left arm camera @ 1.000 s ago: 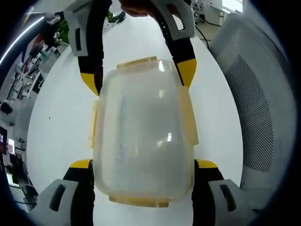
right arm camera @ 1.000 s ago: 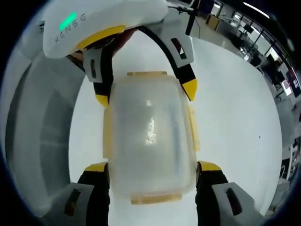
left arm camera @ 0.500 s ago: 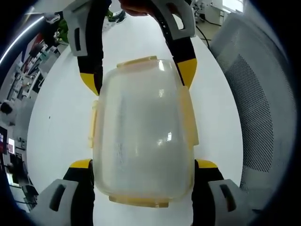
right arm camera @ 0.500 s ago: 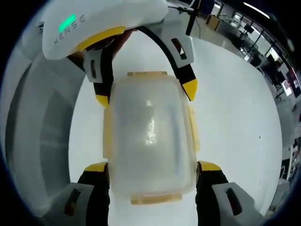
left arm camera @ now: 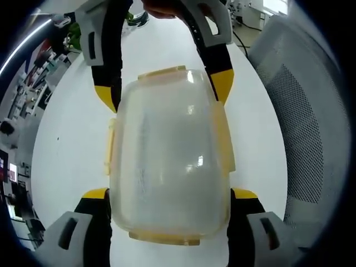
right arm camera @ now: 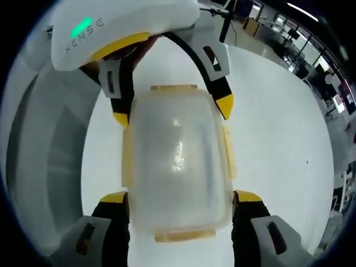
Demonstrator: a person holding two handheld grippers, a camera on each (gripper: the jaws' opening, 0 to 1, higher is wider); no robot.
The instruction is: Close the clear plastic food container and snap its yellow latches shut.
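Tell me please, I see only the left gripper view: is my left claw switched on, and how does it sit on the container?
Observer: In the right gripper view, a green light glows on the white housing of the left claw.
Operator: And its tips?
Observer: Seen from the front, both yellow tips look pressed against the far corners of the container.
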